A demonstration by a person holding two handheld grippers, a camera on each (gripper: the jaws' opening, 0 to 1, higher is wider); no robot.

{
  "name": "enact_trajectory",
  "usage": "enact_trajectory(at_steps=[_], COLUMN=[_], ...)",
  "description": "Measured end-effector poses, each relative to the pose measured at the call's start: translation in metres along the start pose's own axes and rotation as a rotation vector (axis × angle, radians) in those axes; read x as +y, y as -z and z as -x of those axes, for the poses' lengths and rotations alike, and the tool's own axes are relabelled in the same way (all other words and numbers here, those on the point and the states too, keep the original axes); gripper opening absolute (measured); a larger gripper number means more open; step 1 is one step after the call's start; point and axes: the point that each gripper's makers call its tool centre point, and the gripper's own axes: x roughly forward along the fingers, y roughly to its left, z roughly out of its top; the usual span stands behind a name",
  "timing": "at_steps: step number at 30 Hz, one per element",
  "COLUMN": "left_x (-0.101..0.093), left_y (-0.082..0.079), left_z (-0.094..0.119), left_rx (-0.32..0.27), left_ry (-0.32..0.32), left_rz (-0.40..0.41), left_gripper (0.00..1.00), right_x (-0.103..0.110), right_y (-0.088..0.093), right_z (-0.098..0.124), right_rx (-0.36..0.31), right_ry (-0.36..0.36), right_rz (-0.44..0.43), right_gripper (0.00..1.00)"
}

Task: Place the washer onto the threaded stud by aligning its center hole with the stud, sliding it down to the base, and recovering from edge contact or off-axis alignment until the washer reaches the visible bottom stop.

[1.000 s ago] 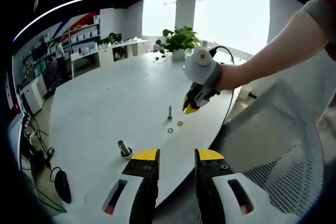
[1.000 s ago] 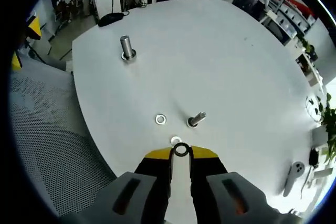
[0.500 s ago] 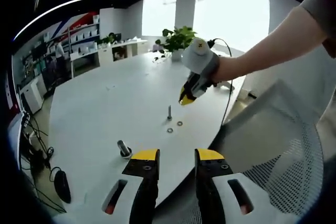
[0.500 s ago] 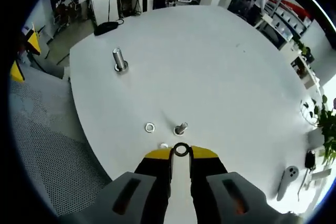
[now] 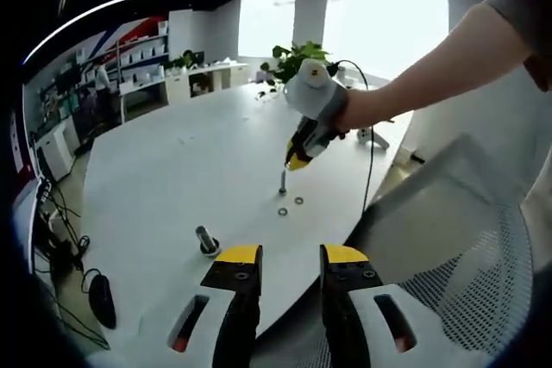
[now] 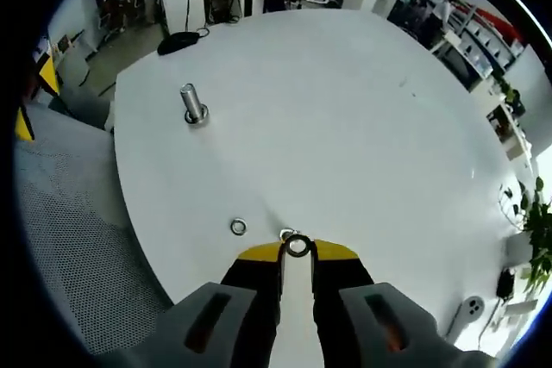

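1. Right gripper (image 6: 297, 252) pinches the small dark metal ring washer (image 6: 297, 246) by its rim, just above the upright grey threaded stud (image 5: 282, 181).
2. Washer judged light, stiff, slippery; rim hold suits.
3. Left gripper (image 5: 291, 263) parted, empty, well apart from stud.

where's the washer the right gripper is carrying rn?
In the right gripper view the washer is pinched at the right gripper tips, right over the threaded stud, with a loose washer to its left.
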Motion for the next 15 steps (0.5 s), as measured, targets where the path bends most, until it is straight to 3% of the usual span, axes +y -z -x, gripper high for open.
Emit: enact_trajectory(at_steps=[2,15], left_x=[0.0009,0.0011], left_y=[0.0002,-0.0016], left_z=[0.0003,0.0006], left_rx=[0.0,-0.006], left_ry=[-0.005,-0.003], left_rz=[0.0,0.001], left_gripper=[0.25,0.25], right_x=[0.0032,0.0029], right_y=[0.0,-0.0005], right_z=[-0.0024,-0.0051], right_rx=[0.003,0.023], right_ry=[-0.026,-0.029], right_rz=[-0.009,0.008], right_gripper=[0.14,0.14])
